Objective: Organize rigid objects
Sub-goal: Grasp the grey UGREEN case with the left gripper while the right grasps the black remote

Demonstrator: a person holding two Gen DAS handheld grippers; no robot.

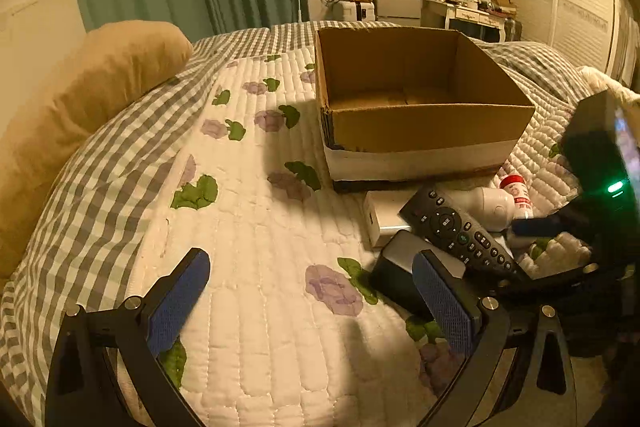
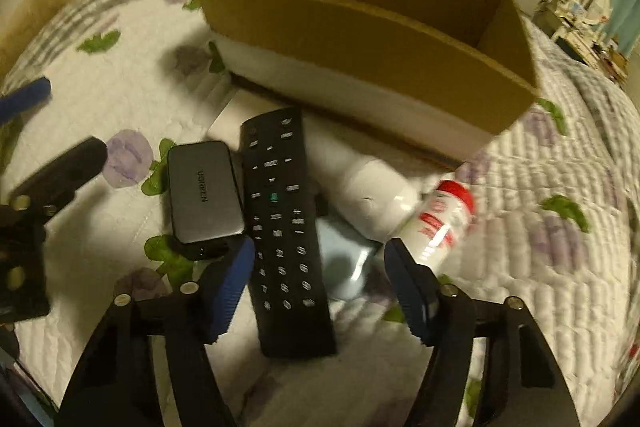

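An open, empty cardboard box (image 1: pixel 420 123) (image 2: pixel 360 39) stands on the quilted bed. In front of it lie a black remote (image 2: pixel 284 227) (image 1: pixel 460 231), a grey UGREEN charger (image 2: pixel 204 195) (image 1: pixel 400 267), a white flat block (image 1: pixel 382 215), a white rounded bottle (image 2: pixel 376 199) (image 1: pixel 494 205) and a small red-capped white bottle (image 2: pixel 440 223) (image 1: pixel 518 193). My right gripper (image 2: pixel 320 287) is open, its blue-padded fingers straddling the near end of the remote. My left gripper (image 1: pixel 312 303) is open over bare quilt, left of the charger; its right pad is close to the charger.
A tan pillow (image 1: pixel 80 115) lies at the left on a grey checked blanket (image 1: pixel 100 179). The right gripper body (image 1: pixel 592 207) crowds the right side of the left wrist view. Green curtains, a TV and a dresser stand behind the bed.
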